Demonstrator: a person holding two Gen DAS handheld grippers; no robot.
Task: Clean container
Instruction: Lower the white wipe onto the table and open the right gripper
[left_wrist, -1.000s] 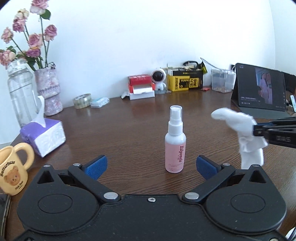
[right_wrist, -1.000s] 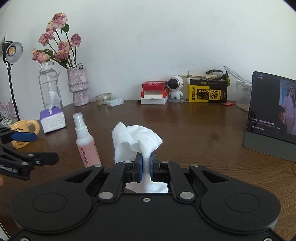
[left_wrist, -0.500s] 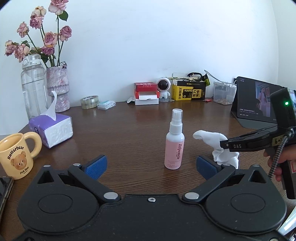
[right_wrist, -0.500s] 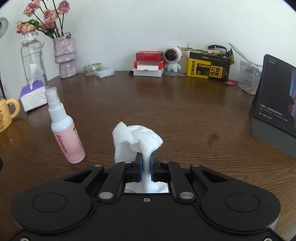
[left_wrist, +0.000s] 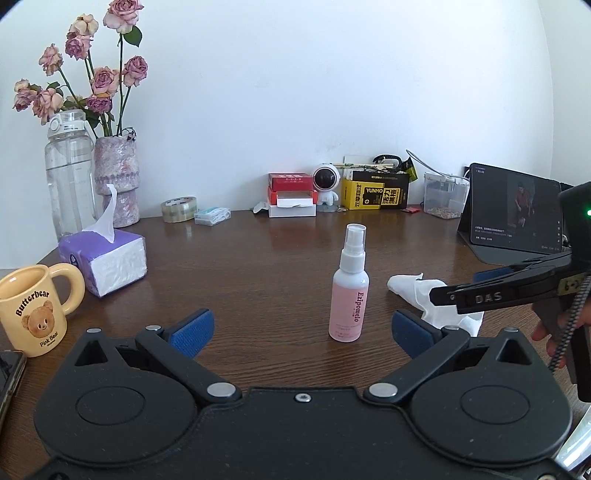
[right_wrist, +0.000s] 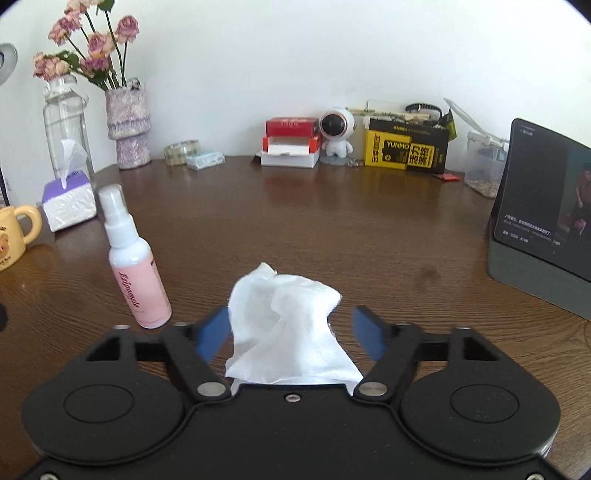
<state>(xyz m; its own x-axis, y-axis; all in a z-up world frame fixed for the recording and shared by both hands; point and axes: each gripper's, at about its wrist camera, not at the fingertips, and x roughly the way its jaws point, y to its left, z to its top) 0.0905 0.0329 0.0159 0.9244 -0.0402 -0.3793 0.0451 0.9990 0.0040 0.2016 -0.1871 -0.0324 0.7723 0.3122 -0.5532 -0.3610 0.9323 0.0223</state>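
My left claw (left_wrist: 301, 328) stood wide open just above the brown table (left_wrist: 280, 266), its blue pads (left_wrist: 192, 332) spread far apart and holding nothing. The pink spray bottle (left_wrist: 349, 295) stood upright on the table a little ahead of that claw, nearer its right pad than its left, touching neither. Its clear cap and white collar were on, and the label faced me.

My right claw (right_wrist: 291, 332) was also spread wide, no pad pressing anything. The crumpled white tissue (right_wrist: 288, 332) lay on the table between its two fingers (right_wrist: 212, 332); its left edge overlapped the left pad from that camera, though I could not tell whether they touched, and the right pad stood clear of it. From the right claw the bottle was off to the left and slightly ahead, just beside the left finger but apart from the tissue.

Seen from the left claw, the tissue lay to the right of the bottle, partly under the right claw's black finger, with my hand (left_wrist: 554, 328) gripping the handle at the far right edge.

Left of the left claw sat a yellow bear mug (left_wrist: 35, 306) and a purple tissue box (left_wrist: 105, 260), well apart from the bottle.
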